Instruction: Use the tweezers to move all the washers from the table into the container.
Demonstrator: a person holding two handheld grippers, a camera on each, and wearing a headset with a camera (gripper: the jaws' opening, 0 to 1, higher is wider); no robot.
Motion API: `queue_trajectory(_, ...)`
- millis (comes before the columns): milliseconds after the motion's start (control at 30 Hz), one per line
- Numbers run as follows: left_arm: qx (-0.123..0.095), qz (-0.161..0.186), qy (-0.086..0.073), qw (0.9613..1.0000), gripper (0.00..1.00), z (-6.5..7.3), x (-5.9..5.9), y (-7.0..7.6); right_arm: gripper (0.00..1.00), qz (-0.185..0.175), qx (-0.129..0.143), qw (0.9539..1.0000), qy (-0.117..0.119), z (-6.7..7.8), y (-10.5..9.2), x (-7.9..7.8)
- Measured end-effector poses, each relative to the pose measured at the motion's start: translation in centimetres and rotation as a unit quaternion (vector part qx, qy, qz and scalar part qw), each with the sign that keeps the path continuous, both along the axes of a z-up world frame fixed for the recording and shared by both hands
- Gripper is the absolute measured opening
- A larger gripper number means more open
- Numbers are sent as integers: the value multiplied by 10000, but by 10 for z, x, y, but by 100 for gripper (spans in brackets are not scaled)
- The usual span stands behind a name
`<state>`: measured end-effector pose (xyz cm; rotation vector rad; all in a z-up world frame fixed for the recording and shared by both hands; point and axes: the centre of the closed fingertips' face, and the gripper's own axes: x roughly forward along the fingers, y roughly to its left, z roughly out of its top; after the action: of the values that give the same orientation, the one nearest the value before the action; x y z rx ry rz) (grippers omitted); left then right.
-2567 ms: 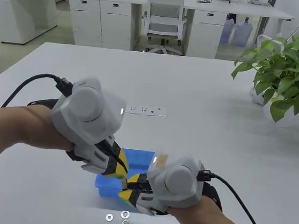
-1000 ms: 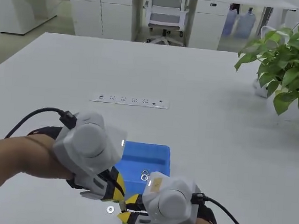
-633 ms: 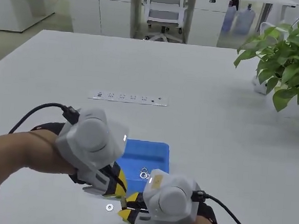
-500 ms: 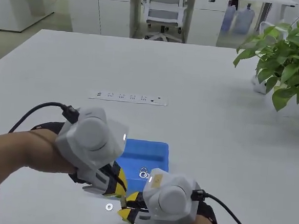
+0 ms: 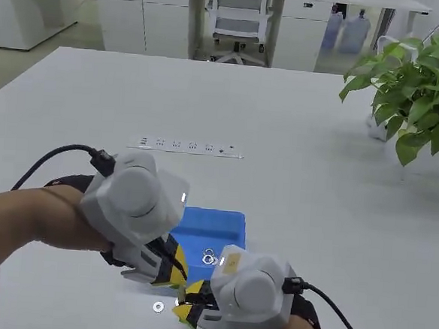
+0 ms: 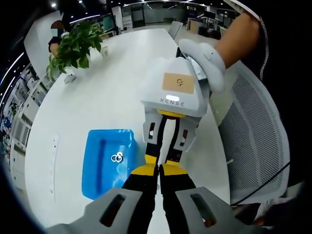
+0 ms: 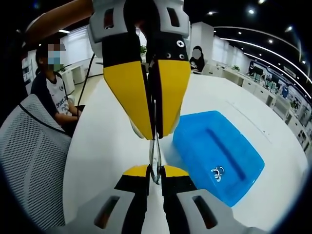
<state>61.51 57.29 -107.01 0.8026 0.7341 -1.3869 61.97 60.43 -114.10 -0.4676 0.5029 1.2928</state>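
Steel, thin and springy, the tweezers [image 7: 155, 146] are held at both ends. The right gripper [image 7: 155, 171] has its fingers [image 7: 137, 171] pressed together on one end. The left gripper [image 7: 155, 132] meets it nose to nose, with its own yellow fingers clamped on the other end. The long axis runs straight along the line between the two grippers, low over the bench [image 5: 294, 177]. I cannot tell which end carries the points, since the fingers cover most of the tool.

Expect the tweezers to be light, slick and quick to pivot. You would do best to grip them near mid-length across the flat sides, where a squeeze closes the tips without letting them roll.

Just beyond the fingers, one washer [image 5: 157, 306] lies flat on the bench, near the front edge of the blue container [image 5: 227, 224]. It looks small, hard and slippery, so nip it across its ring rather than scoop it. Further out, a few washers [image 5: 209, 258] rest inside the container.
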Motion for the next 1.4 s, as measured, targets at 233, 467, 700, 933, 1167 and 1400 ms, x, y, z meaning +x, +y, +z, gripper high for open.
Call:
queue_trajectory(233, -52, -61, 0, 10000, 5, 13, 1, -2, 10, -85, 91, 9999, -36, 13, -1, 2)
queue_trajectory(467, -87, -100, -69, 9999, 5, 25, 5, -4, 10, -110, 142, 9997, -141, 25, -2, 8)
queue_trajectory(700, -136, -106, -190, 9997, 5, 39, 14, -5, 10, -93, 128, 9995, -282, 39, -2, 19)
queue_trajectory(933, -155, -110, -320, 9993, 5, 50, 26, -6, 10, -84, 136, 9991, -403, 51, -2, 34)
queue_trajectory(1167, -194, -79, -402, 9990, 5, 55, 41, -7, 10, -54, 104, 9987, -488, 56, -3, 50)
queue_trajectory(1400, -194, -50, -416, 9989, 5, 51, 56, -9, 11, -57, 100, 9988, -476, 52, -4, 64)
